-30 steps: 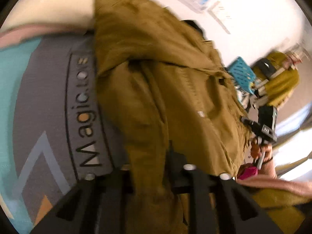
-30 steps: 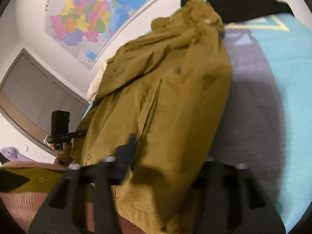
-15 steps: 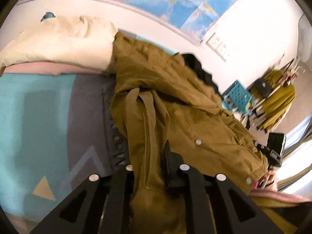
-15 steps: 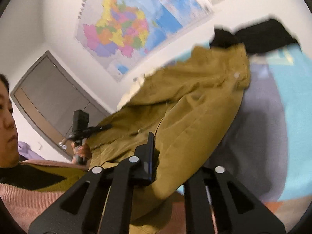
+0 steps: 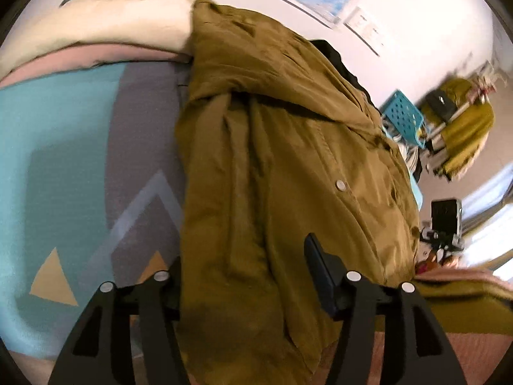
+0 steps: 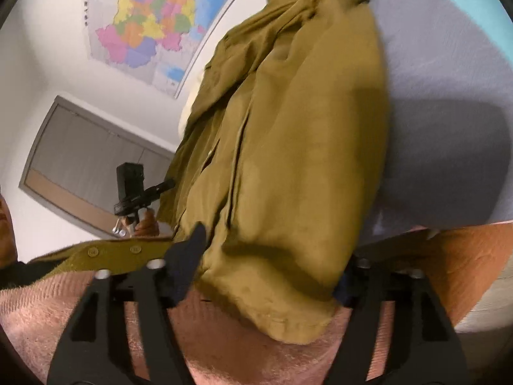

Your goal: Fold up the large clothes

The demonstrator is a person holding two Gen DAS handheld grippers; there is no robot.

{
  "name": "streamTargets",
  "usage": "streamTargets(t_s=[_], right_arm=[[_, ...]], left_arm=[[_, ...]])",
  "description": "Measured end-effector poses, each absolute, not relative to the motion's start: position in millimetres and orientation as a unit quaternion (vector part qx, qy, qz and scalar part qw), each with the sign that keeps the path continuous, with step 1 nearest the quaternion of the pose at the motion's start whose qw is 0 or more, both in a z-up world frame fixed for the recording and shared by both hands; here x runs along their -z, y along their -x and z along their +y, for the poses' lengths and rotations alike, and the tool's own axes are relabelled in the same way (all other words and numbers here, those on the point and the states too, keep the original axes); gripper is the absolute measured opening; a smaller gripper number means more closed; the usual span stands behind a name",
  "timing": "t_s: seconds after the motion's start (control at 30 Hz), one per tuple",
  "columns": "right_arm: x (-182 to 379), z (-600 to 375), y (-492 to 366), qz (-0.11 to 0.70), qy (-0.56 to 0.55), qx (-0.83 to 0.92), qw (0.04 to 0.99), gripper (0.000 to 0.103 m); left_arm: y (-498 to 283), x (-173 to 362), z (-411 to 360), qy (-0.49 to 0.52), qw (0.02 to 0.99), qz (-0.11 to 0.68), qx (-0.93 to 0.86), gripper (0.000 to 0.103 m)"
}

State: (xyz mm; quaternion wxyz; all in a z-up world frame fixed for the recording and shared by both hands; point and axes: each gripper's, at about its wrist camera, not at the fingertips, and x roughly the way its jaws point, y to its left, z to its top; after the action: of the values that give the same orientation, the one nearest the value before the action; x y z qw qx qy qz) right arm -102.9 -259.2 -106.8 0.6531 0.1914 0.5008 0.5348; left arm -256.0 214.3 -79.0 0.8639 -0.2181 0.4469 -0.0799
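Observation:
An olive-brown jacket (image 5: 288, 160) with metal snaps lies lengthwise on a teal and grey blanket (image 5: 64, 147), its near hem in both grippers. My left gripper (image 5: 243, 276) has its jaws wide apart around the left part of the hem, cloth bunched between them. My right gripper (image 6: 269, 256) also has wide jaws around the right part of the jacket (image 6: 295, 147); its right finger is hidden behind cloth. Each gripper shows in the other's view, the right one (image 5: 444, 224) and the left one (image 6: 134, 189).
A cream pillow (image 5: 105, 22) and a pink cover (image 5: 96, 61) lie at the far end of the bed. A black garment (image 5: 333, 57) lies beyond the jacket. A teal crate (image 5: 400, 115) and a clothes rack (image 5: 458, 134) stand at right. A wall map (image 6: 154, 22) hangs behind.
Both grippers' jaws have opened wider than half a second ago. The views have tilted down toward the bed, and the jacket's hem fills more of the space between the fingers.

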Motion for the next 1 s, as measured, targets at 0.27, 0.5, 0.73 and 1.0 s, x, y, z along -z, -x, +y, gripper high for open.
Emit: streamTargets(t_s=[0.27, 0.5, 0.73, 1.0], right_arm=[[33.8, -270.8, 114.2, 0.387, -0.188, -0.576, 0.695, 0.011], [-30.3, -270.4, 81.3, 0.302, -0.204, -0.580, 0.729, 0.009], [-60.9, -261.9, 16.3, 0.282, -0.252, -0.567, 0.732, 0.009], [-70.6, -238.5, -53.7, 0.300, -0.290, -0.538, 0.732, 0.009]], left_arm=[[261.7, 54.0, 222.1, 0.267, 0.865, 0.413, 0.100, 0.008], [249.1, 4.3, 240.0, 0.312, 0.871, 0.364, 0.104, 0.009], [213.2, -43.1, 260.1, 0.329, 0.870, 0.355, 0.094, 0.012], [137.5, -74.7, 274.6, 0.331, 0.861, 0.379, 0.074, 0.014]])
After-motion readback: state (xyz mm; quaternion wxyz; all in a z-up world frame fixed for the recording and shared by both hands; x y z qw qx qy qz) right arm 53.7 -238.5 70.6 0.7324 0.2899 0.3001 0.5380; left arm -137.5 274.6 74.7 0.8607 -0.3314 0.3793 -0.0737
